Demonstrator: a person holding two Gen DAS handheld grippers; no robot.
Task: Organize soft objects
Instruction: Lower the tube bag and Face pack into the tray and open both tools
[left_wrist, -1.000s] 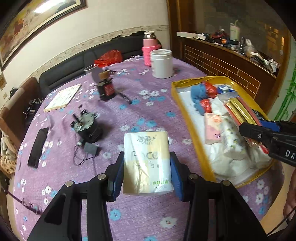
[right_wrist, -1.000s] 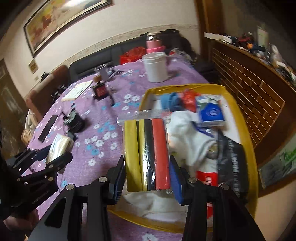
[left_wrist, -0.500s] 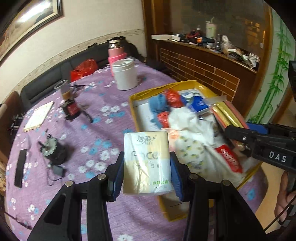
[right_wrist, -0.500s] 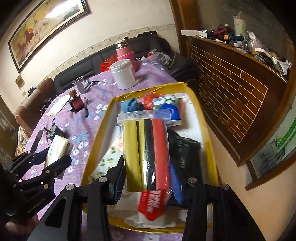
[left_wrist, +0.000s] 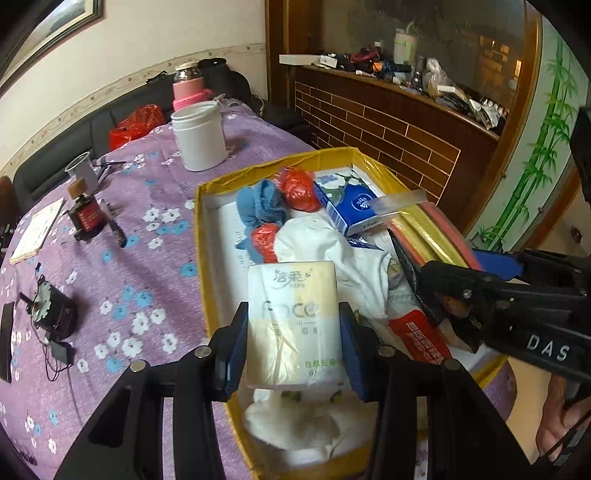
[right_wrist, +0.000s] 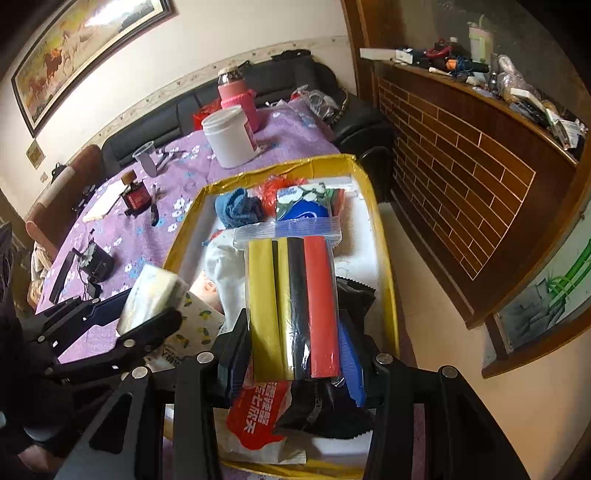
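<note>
Both hands have swung in over the yellow box (left_wrist: 201, 236) since 1 second ago. Nearest, the left gripper (left_wrist: 291, 332) clamps a tissue pack (left_wrist: 291, 321) above its near end, likely to drop it in. Beside it, the right gripper (right_wrist: 295, 350) pinches a bag of coloured strips (right_wrist: 293, 306); beyond the box stands a white jar (left_wrist: 199, 136).

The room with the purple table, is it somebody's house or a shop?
Most likely somebody's living room. A dark sofa runs along the wall, a framed horse painting hangs above it, and the table has a flowery purple tablecloth with household clutter.
</note>
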